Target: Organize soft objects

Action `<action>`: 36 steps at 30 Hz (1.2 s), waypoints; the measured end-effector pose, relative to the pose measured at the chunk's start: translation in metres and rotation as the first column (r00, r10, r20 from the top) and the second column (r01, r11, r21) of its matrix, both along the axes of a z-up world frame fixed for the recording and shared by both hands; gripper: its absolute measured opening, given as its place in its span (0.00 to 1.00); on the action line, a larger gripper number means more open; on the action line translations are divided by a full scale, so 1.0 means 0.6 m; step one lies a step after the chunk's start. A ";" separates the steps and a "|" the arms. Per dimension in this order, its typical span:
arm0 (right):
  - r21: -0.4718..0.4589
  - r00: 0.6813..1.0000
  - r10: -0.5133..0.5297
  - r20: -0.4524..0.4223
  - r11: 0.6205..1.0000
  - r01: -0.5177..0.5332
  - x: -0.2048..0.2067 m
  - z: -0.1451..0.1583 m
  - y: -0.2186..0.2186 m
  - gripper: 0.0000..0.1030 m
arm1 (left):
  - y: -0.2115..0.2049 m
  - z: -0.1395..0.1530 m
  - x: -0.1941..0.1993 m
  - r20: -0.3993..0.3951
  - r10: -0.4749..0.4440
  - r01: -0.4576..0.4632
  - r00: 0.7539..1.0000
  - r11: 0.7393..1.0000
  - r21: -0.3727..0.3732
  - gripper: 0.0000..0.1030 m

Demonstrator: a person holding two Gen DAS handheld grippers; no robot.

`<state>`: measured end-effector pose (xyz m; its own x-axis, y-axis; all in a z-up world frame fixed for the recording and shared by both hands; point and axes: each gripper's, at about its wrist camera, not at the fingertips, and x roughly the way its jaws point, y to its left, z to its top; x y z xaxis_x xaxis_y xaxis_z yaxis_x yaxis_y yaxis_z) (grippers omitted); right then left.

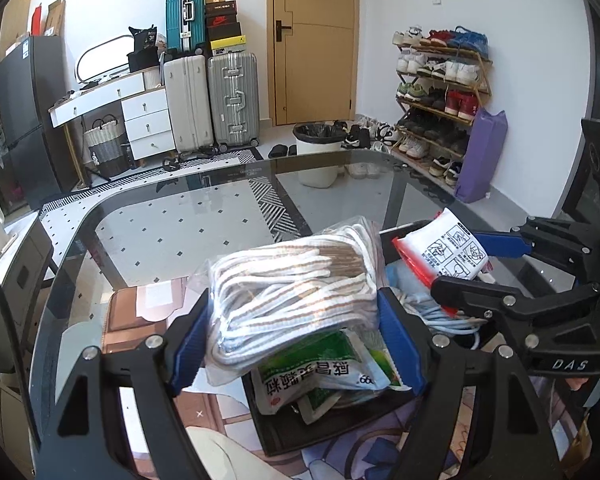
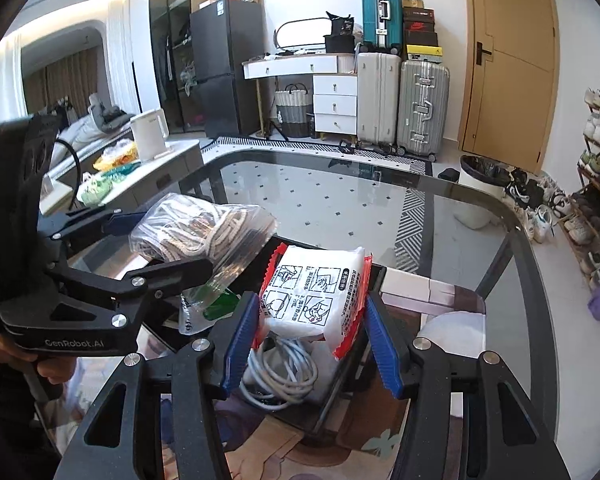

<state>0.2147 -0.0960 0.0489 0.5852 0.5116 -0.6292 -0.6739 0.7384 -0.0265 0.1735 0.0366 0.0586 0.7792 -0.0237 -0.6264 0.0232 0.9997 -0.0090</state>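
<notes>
My left gripper is shut on a clear bag of white and tan striped cord and holds it above a black tray; this bag also shows in the right wrist view. My right gripper is shut on a white packet with red edges, held over the same tray; the packet also shows in the left wrist view. In the tray lie green and white sachets and a coiled white cable.
The tray sits on a patterned mat on a glass table. A white kettle and bagged items stand on a side counter to the left. Suitcases, a door, a bin and a shoe rack are beyond the table.
</notes>
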 end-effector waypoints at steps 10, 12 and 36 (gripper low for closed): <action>-0.047 0.999 0.027 0.024 0.999 -0.026 0.016 -0.021 0.027 0.55 | 0.000 -0.011 0.006 -0.021 -0.010 0.011 1.000 1.000 0.017 0.77; -0.043 0.999 0.027 0.037 0.999 -0.026 0.013 -0.019 0.023 0.59 | 0.004 -0.008 0.006 -0.024 -0.010 0.010 1.000 1.000 0.004 0.79; 0.136 0.987 -0.037 0.156 0.991 0.016 -0.107 -0.002 -0.052 0.99 | 0.017 0.011 -0.117 0.137 0.072 -0.070 0.988 0.997 -0.014 1.00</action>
